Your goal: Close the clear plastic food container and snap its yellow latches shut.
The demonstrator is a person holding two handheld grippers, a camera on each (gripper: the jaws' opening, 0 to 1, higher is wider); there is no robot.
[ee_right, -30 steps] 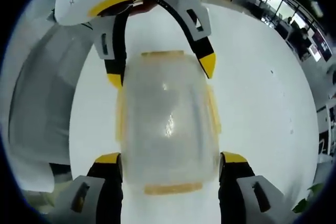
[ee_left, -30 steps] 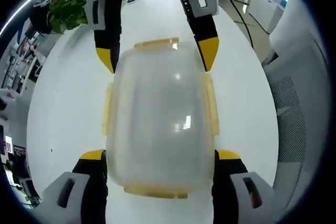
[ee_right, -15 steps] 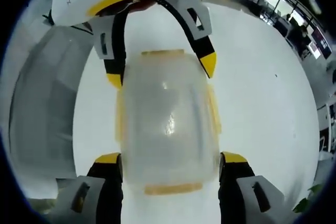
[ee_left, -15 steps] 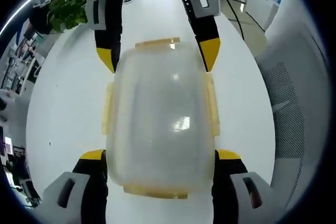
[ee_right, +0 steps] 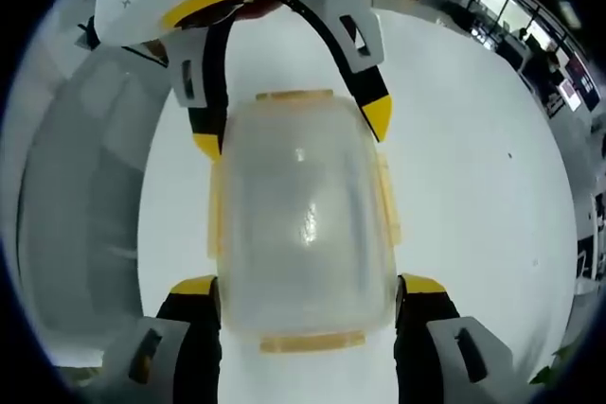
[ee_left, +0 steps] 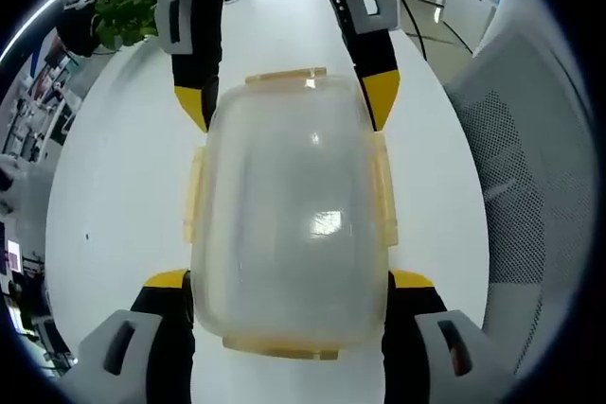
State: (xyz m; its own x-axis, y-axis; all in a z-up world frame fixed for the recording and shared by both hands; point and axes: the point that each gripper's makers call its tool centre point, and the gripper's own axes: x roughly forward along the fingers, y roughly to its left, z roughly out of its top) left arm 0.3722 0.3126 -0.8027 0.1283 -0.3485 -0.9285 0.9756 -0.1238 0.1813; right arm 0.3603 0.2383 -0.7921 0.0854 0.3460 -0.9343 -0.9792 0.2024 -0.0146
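one clear container (ee_left: 289, 224), four yellow latches (ee_left: 285, 77), two hand-held grippers (ee_left: 289, 281)

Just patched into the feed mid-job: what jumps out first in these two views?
The clear plastic food container with its yellow latches lies lid-on in mid-frame on the white table. The left gripper brackets one end and the right gripper the other, their yellow-tipped jaws alongside its corners. A grey mesh chair stands beside the table.

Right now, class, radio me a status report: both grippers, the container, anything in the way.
Left gripper and right gripper each straddle one end of the clear plastic food container. Lid on, yellow latches against the sides. White table, nothing obstructing.
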